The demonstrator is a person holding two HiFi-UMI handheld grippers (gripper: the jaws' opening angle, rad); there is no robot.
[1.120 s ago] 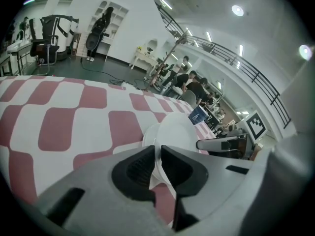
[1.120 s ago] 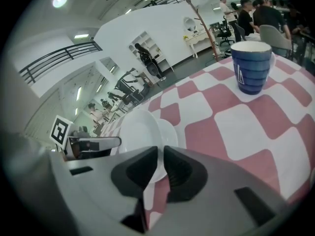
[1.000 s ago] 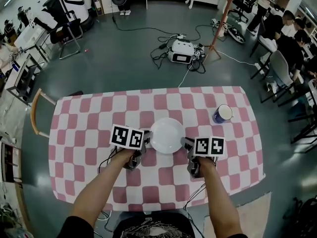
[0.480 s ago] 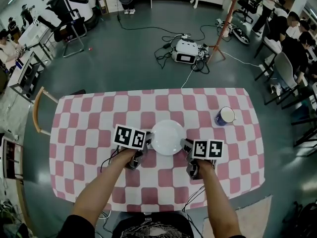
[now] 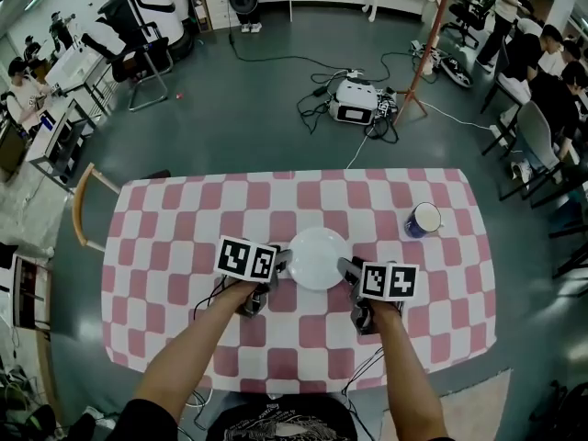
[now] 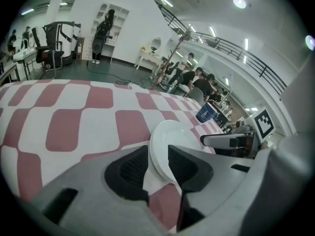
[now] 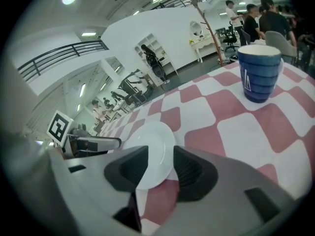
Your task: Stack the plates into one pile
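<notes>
White round glazed plates point(image 5: 317, 257) sat flat, hollow side up, approx. mid-table on a pink-and-white checked tablecloth point(image 5: 175, 246). Being circular, they had no long axis and pointed no particular way. In the left gripper view the near rim showed a doubled edge, so prob. more than one plate stacked, though the count couldn't be told. The left gripper point(image 5: 279, 265) was at the pile's left rim and the right gripper point(image 5: 346, 268) at its right rim, both angled down toward the table. The left gripper's jaws were opening, with the rim standing betw. the dark ribbed pads point(image 6: 132, 168). A sliver of cloth showed beside the rim, so the pads weren't pressing and the grip was released. The right gripper was the same: jaws opening, plate rim betw. its ribbed pads point(image 7: 193, 170), a gap on the outer side, nothing clamped. Both gripper bodies were smooth grey plastic, each w/ a white cube w/ black square markers, left cube point(image 5: 247, 257) and right cube point(image 5: 389, 280). A blue ribbed mug point(image 5: 423, 220) w/ a white inside stood upright, well apart from the plates toward the table's far right. The cloth lay smooth, no visible creases near the pile.
</notes>
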